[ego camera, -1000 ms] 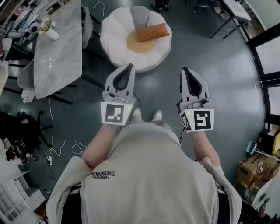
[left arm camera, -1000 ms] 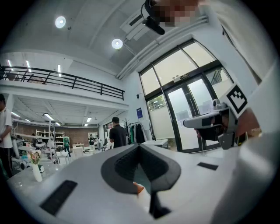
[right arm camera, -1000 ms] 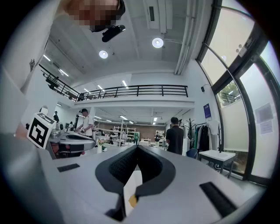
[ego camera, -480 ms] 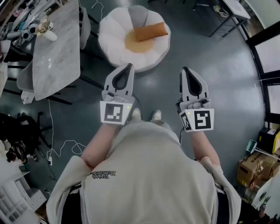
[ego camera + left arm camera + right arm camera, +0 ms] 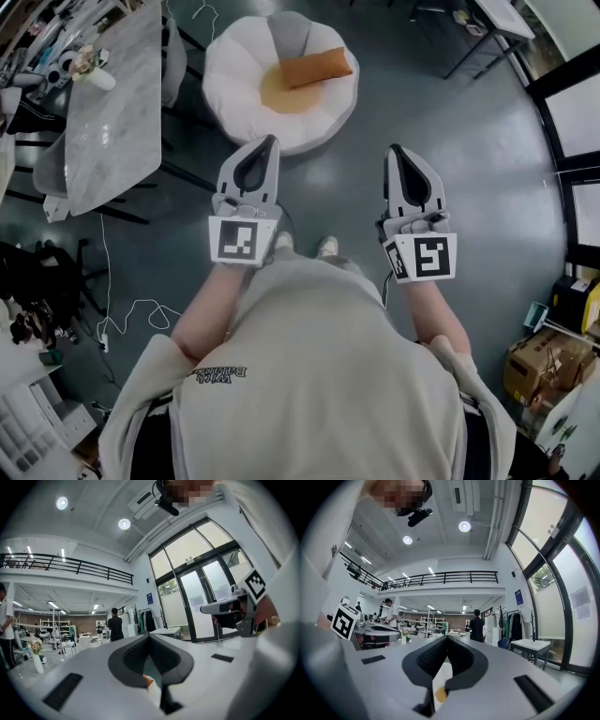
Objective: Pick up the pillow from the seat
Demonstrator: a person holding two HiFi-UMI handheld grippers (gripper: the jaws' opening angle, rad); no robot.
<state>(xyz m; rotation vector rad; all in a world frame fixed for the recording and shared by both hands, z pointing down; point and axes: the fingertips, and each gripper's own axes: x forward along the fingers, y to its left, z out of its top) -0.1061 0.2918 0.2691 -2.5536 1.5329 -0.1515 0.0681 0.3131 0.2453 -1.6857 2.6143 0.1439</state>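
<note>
While my left tool (image 5: 270,141) and right tool (image 5: 395,150) sit closed and empty, the pillow (image 5: 317,67) lies on the seat (image 5: 234,75) well ahead of them; I'd approach level and open before contact.

open lab/office w/ mezzanine (image 5: 440,577), glass doors (image 5: 206,606)

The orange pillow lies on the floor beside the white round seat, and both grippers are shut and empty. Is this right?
Not quite. The head view shows the orange pillow lying on the white round seat, not on the floor beside it. The left gripper and the right gripper are indeed shut and empty.
</note>
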